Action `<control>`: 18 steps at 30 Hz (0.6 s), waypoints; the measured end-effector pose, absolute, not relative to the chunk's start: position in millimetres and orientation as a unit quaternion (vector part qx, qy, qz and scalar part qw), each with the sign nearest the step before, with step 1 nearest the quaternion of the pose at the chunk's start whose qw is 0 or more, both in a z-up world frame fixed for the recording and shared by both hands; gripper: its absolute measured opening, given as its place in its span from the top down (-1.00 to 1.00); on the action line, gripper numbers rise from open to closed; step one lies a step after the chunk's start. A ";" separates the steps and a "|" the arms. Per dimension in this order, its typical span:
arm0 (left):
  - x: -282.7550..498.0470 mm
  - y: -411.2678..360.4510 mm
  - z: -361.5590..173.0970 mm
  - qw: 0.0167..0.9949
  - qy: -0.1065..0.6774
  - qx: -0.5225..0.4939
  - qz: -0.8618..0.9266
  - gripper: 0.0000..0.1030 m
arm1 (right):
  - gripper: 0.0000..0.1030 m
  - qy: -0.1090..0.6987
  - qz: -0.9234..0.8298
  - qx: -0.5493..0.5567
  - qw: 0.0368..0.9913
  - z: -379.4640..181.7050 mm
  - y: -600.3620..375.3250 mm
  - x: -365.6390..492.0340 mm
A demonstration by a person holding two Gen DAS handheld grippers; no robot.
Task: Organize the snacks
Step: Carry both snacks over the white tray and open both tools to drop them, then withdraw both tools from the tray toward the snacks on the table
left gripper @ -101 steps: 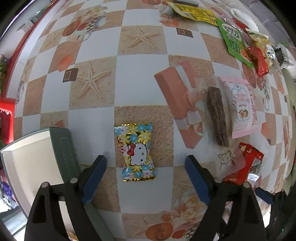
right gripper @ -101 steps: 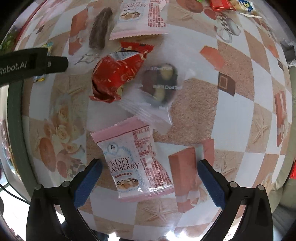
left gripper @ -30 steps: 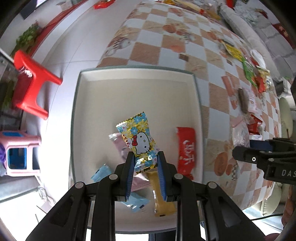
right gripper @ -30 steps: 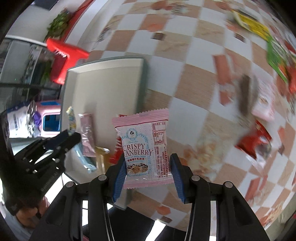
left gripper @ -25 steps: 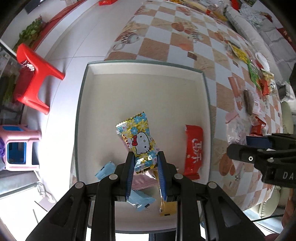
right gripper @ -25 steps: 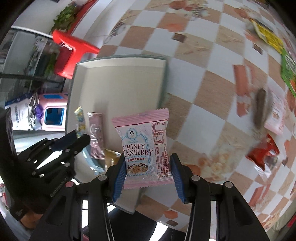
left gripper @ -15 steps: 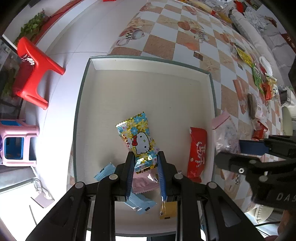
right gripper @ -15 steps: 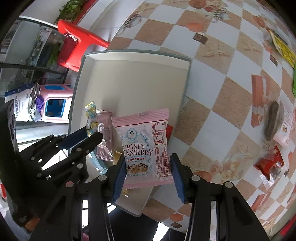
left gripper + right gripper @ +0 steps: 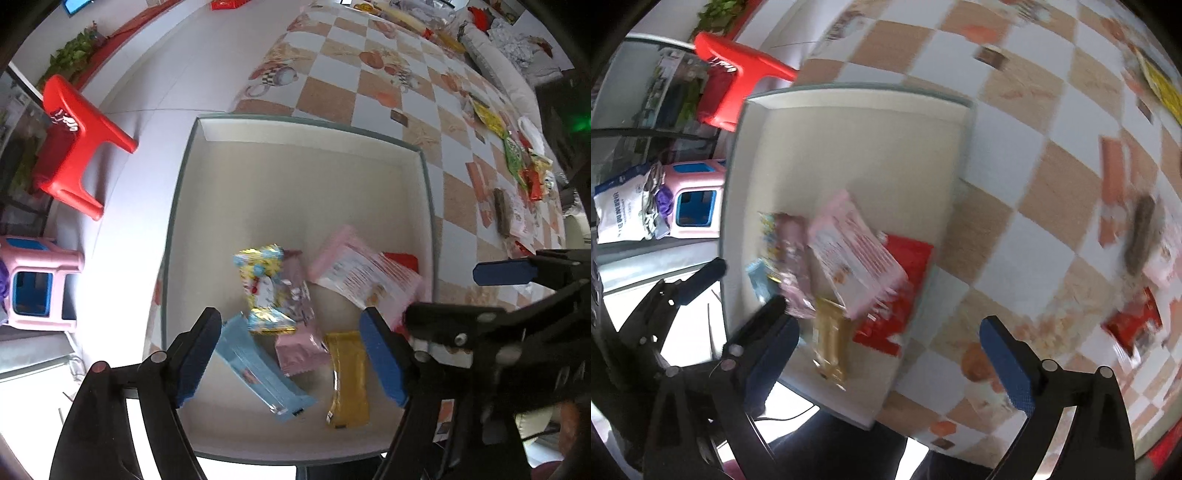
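Note:
A white box with a grey-green rim (image 9: pixel 295 123) holds several snacks. My left gripper (image 9: pixel 290 354) points straight down over it. Its jaws are opening, and the pads press on nothing. Below them the Hello Kitty candy (image 9: pixel 264 290) shows blurred, loose among the wrappers. The jaws of my right gripper (image 9: pixel 888 362) are opening wide too, with nothing gripped. The pink cranberry packet (image 9: pixel 857 254) lies tilted and blurred in the box, partly over a red packet (image 9: pixel 905 288). From the left wrist view the pink cranberry packet (image 9: pixel 364 273) sits just right of the candy.
In the box also lie a blue packet (image 9: pixel 258 365), a small pink wrapper (image 9: pixel 299 343) and a yellow bar (image 9: pixel 349 376). More snacks, among them a dark bar (image 9: pixel 502 210), lie on the checkered tablecloth (image 9: pixel 388 85). A red stool (image 9: pixel 74 166) and a pink stool (image 9: pixel 33 291) stand on the floor.
Both grippers have opened and let go. The Hello Kitty candy and the pink cranberry packet have dropped into the box. The right gripper has come further over the box.

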State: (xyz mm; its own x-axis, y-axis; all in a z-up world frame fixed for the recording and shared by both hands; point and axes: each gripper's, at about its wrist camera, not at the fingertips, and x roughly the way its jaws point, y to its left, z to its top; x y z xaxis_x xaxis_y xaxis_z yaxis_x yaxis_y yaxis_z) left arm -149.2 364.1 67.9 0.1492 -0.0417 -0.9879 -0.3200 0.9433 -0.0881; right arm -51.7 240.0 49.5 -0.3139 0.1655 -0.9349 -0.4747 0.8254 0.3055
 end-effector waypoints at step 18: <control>-150.9 259.5 103.1 0.721 0.681 -0.056 0.116 -0.57 | -0.98 0.806 0.171 0.024 0.566 56.9 7.2 -71.1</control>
